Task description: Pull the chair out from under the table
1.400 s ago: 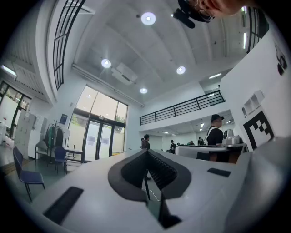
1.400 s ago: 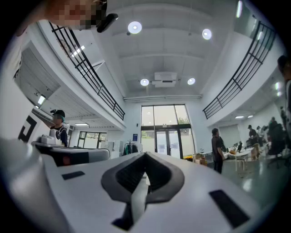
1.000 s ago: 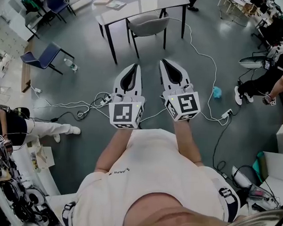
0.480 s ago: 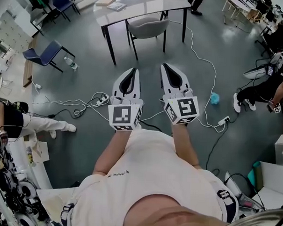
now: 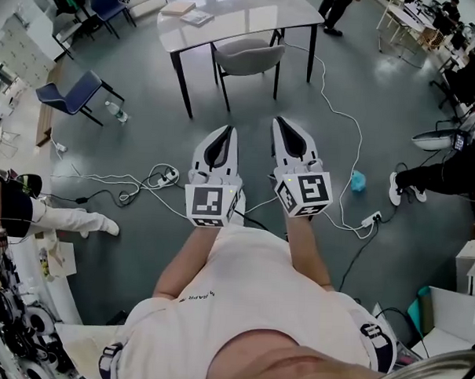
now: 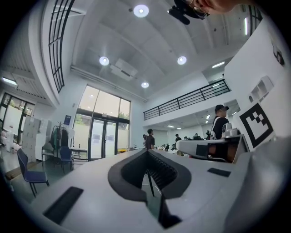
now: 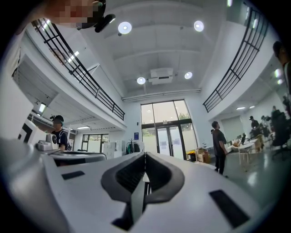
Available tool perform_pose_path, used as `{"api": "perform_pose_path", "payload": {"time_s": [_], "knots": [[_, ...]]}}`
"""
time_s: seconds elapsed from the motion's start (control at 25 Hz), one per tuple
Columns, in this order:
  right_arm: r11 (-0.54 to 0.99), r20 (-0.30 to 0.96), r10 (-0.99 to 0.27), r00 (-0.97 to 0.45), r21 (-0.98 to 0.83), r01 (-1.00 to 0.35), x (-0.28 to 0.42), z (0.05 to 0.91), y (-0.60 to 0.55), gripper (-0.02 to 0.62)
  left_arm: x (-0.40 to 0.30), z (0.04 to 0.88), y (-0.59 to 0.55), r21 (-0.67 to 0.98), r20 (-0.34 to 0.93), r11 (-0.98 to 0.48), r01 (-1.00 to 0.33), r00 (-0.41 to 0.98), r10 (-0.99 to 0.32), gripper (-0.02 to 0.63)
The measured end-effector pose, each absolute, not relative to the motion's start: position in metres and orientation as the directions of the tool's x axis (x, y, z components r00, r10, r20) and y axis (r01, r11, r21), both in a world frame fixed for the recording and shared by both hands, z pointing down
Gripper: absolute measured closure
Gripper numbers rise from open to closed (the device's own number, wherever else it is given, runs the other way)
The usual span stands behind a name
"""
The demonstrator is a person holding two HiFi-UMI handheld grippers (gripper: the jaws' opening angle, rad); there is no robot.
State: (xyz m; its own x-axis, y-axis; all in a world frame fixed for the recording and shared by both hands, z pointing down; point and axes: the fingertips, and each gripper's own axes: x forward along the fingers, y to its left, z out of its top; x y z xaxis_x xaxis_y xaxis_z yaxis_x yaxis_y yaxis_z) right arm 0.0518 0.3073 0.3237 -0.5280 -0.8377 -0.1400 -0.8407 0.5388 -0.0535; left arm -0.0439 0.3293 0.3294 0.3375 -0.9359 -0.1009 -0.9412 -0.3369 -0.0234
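A grey chair (image 5: pixel 247 56) stands tucked under the near edge of a light-topped table (image 5: pixel 253 11) with black legs, at the top of the head view. My left gripper (image 5: pixel 226 131) and right gripper (image 5: pixel 280 121) are held side by side in front of the person, pointing toward the chair, well short of it over the bare floor. Both are shut with nothing between the jaws, as the left gripper view (image 6: pixel 146 153) and the right gripper view (image 7: pixel 145 154) also show; both views look roughly level across a tall hall.
White cables and a power strip (image 5: pixel 166 175) lie on the floor just left of the grippers, and another cable (image 5: pixel 347 119) runs from the table to the right. A blue chair (image 5: pixel 73 91) and a bottle (image 5: pixel 115 109) stand at left. People sit at both sides.
The person has stepped toward the table, so the table and chair sit lower and nearer in the head view. Both grippers moved along, still shut and side by side.
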Motion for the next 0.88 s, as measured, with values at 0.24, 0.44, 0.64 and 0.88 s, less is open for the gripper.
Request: {"api": "perform_pose_path", "payload": {"time_s": [0.24, 0.44, 0.64, 0.88], "knots": [[0.540, -0.102, -0.839, -0.535, -0.021, -0.842, 0.040, 0.335, 0.231, 0.581, -0.049, 0.336, 0.245, 0.007, -0.114, -0.341, -0.940, 0.338, -0.934, 0.601], [0.519, -0.086, -0.853, -0.515, -0.033, -0.854, 0.032, 0.334, 0.154, 0.581, -0.064, 0.336, 0.171, 0.014, -0.097, -0.343, -0.939, 0.340, -0.935, 0.603], [0.503, -0.072, -0.863, -0.501, -0.024, -0.864, 0.014, 0.325, 0.073, 0.581, -0.081, 0.329, 0.087, 0.004, -0.067, -0.361, -0.932, 0.360, -0.930, 0.601], [0.491, -0.030, -0.871, -0.491, -0.003, -0.871, -0.008, 0.328, -0.009, 0.581, -0.098, 0.330, 0.006, 0.034, -0.035, -0.418, -0.908, 0.417, -0.908, 0.601]]}}
